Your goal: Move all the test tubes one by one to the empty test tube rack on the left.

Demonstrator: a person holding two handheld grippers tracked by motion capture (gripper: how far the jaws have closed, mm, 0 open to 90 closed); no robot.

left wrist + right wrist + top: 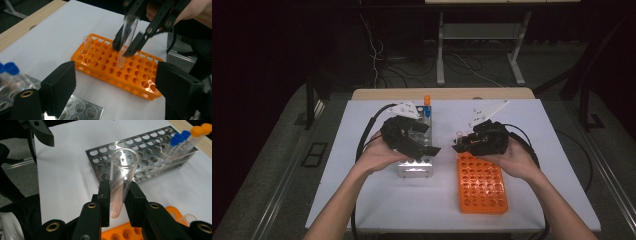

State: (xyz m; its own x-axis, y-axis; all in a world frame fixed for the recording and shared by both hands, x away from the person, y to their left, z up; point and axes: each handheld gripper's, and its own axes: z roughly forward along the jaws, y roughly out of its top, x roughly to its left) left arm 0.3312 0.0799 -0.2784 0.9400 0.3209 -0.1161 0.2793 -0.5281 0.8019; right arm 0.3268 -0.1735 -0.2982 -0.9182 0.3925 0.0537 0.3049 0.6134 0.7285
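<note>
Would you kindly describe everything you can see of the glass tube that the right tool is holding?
The glass tube is clear, uncapped and round-bottomed, with a faint pinkish tint near its lower end. The right tool is shut on it around mid-length, one black pad on each side. It is tilted, open mouth up, and its bottom hangs just above a hole of the orange rack; whether it touches the rack cannot be told.

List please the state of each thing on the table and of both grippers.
Left gripper: open, empty.
Right gripper: shut on clear tube.
Clear tube: uncapped, held above orange rack.
Orange rack: one uncapped tube standing in a corner hole.
Metal rack: capped tubes at one end.
</note>
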